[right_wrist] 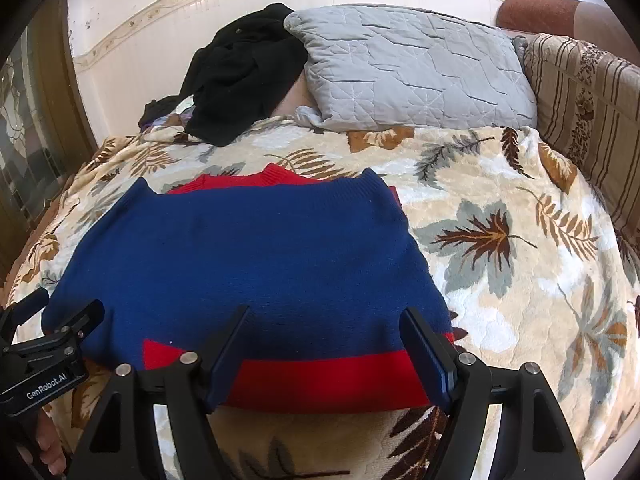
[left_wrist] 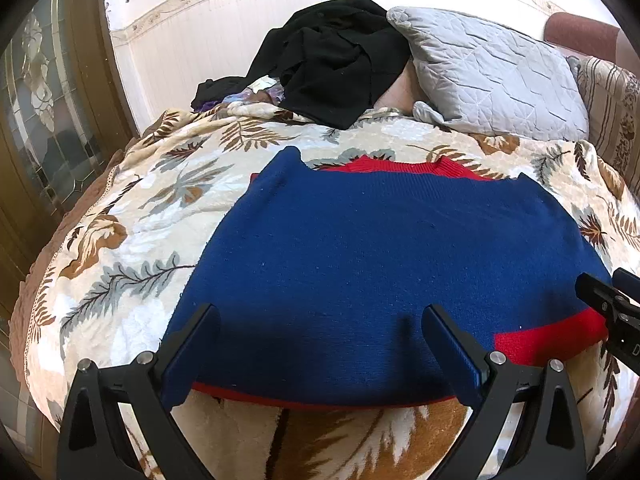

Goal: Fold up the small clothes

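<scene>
Sweater [left_wrist: 380, 248] in blue knit with red trim lies flat on the leaf-patterned blanket [left_wrist: 132, 216], its hem at the bed's near edge. We hold the left tool [left_wrist: 320, 344] open over the hem's left part, nothing between its fingers, and the right tool [right_wrist: 324, 344] open over the red band. Black clothes [left_wrist: 332, 60] and a grey pillow [left_wrist: 492, 76] sit at the far edge.

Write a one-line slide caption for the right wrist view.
Open right gripper poised over the near hem of a blue-and-red sweater on a leaf-patterned blanket.
</scene>
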Demonstrator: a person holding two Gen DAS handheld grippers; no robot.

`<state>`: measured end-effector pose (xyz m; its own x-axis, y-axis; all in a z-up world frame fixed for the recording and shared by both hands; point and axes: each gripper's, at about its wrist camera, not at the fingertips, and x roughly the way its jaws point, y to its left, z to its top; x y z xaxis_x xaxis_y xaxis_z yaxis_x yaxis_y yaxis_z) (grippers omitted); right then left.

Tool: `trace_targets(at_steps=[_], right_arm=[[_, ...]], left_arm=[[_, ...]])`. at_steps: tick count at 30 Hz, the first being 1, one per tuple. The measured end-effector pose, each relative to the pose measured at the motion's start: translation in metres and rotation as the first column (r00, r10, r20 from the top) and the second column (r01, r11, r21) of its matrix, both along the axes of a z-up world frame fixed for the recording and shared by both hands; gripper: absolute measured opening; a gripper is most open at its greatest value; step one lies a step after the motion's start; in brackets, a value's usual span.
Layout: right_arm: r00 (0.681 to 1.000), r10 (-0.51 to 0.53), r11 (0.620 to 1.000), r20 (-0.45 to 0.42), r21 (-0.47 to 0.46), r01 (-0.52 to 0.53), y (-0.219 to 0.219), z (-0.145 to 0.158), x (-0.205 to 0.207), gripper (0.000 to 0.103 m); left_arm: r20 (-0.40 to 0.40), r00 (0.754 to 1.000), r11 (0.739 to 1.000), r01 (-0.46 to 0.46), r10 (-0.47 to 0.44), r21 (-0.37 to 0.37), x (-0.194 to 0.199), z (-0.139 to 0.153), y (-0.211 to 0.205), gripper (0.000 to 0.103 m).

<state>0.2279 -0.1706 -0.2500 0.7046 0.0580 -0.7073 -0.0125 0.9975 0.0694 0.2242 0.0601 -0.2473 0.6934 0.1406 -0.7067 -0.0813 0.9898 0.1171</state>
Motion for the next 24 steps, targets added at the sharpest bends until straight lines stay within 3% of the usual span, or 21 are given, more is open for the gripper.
trace_targets(at_steps=[24], right_arm=[[1.0, 0.003, 1.0, 0.01, -0.007, -0.003, 0.0007, 0.0036, -0.002, 0.079]], left_arm=[[0.013, 1.0, 1.0, 0.0, 0.0, -0.011, -0.0029, 0.0072, 0.0013, 0.1]])
